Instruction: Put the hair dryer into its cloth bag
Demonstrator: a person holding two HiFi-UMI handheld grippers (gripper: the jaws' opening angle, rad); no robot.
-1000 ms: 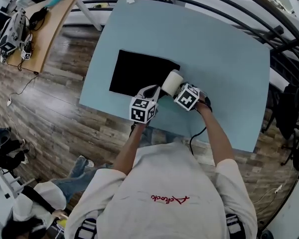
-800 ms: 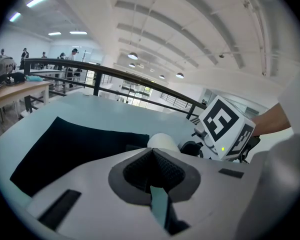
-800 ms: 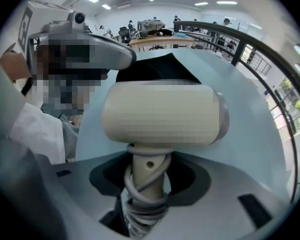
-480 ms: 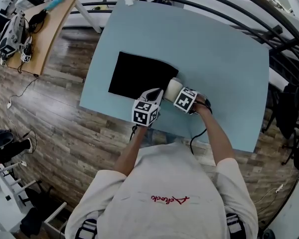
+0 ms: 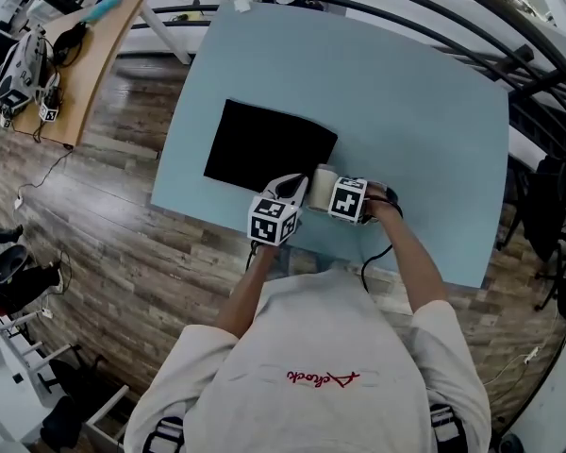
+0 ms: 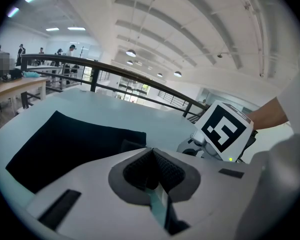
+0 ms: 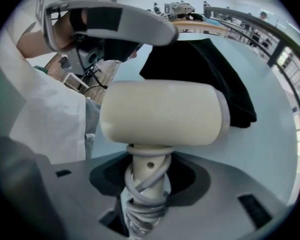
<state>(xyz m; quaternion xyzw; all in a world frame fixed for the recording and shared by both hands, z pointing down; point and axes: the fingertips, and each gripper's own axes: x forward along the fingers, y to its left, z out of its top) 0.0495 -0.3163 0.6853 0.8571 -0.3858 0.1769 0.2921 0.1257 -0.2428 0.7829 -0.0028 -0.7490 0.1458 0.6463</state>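
Bag: 1 black cloth bag (image 5: pixel 264 144), flat on the light-blue table (image 5: pixel 415 102), toward its near-L part. Near-R corner is lifted a bit.
In bag: can't see inside. The dryer's whole barrel shows outside it.
Dryer: 1 cream hair dryer (image 5: pixel 323 179) at the bag's 4 o'clock corner, held off the table. Barrel end is right at the bag's edge; touching or not, can't tell.
L tool: left gripper (image 6: pixel 152 159) has its pads closed together, pinching what looks like the bag's raised edge.
R tool: right gripper (image 7: pixel 147 184) is clamped on the dryer's handle, barrel crosswise above the jaws.
Only R gripper view: grey cord (image 7: pixel 145 204) wound round the handle; L gripper up at 11 o'clock with dark cloth under it.
Only L gripper view: closed pads, and a cloth fold (image 6: pixel 131 145) just past the tips at 11 o'clock.
Only head view: full bag outline; wooden desk (image 5: pixel 85 55) at 10 o'clock off the table.
Count: 1 bag, 1 dryer, 2 grippers, 2 marker cubes.
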